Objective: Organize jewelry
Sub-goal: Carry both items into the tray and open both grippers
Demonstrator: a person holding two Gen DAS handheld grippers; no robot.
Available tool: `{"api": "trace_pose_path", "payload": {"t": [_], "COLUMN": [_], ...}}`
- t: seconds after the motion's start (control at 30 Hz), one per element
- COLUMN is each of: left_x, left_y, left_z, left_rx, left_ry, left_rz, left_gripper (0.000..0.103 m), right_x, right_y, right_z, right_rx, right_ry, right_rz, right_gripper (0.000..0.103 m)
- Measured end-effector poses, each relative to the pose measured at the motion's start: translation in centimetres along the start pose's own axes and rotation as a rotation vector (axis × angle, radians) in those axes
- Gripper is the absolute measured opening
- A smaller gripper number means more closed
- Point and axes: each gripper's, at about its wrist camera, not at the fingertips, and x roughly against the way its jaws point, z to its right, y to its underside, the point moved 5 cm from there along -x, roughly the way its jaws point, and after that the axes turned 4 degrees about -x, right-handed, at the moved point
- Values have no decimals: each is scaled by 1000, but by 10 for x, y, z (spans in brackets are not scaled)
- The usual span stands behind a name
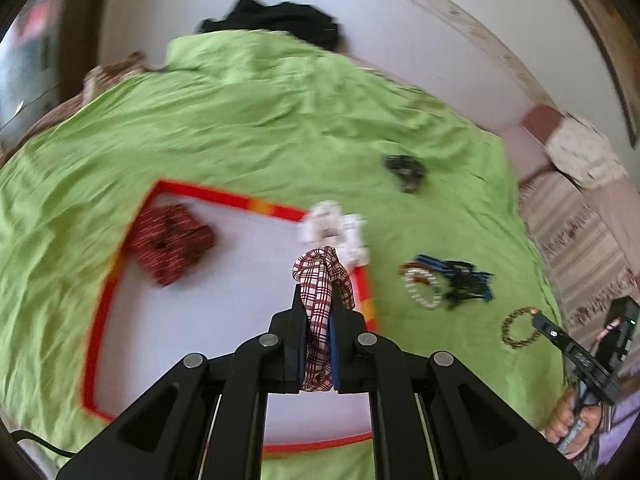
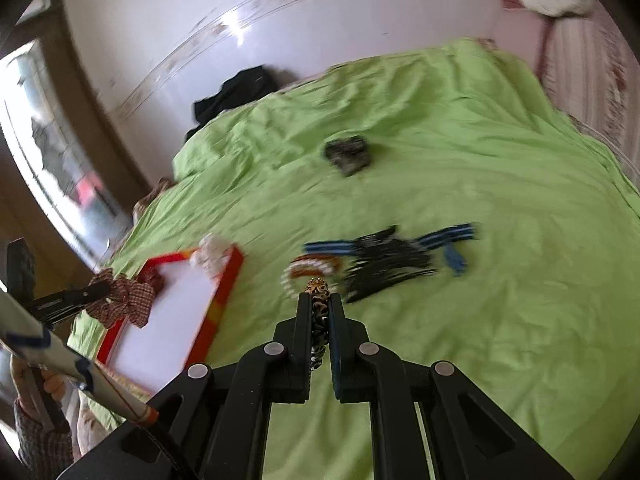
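- Left gripper: jaws clamped on a plaid scrunchie; red-and-white checked cloth bunches out past the fingertips and down between the pads.
- Pose, left: pointing steeply down over the near right corner of a white tray with a red rim. Seen from the right wrist view, it comes in from the left edge, held out level over the tray, a hand in a checked sleeve gripping the handle below.
- Right gripper: jaws closed on a gold beaded bracelet, the beads running up the narrow gap and showing at the tips.
- Pose, right: angled down over the green bedsheet, to the right of the tray. From the left wrist view it enters at the lower right, the bracelet looped at its tip, a hand wrapped round the handle.
- On the tray: a dark red patterned scrunchie near the far left corner; a white scrunchie sits on the far right rim.
- On the sheet beside the tray: a white beaded bracelet touching a heap of black and blue hair bands.
- Farther back, apart: a dark scrunchie. Blurred; detail unclear.
- Black garment at the far edge of the bed.
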Motion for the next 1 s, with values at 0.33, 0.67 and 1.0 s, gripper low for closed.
{"api": "trace_pose_path", "payload": {"t": [0.33, 0.67, 1.0], "left_x": [15, 11, 15], "left_y": [44, 63, 69], "left_z": [-78, -111, -124], "left_rx": [114, 99, 113], "left_ry": [-127, -326, -418], "left_rz": [-38, -50, -38], "left_gripper": [8, 8, 9], "right_x": [-39, -106, -125], "right_y": [28, 82, 104], "right_z": [-107, -180, -166], "right_rx": [135, 96, 205], "right_ry": [-155, -331, -158], "right_rz": [-132, -329, -334], "right_gripper": [8, 8, 8]}}
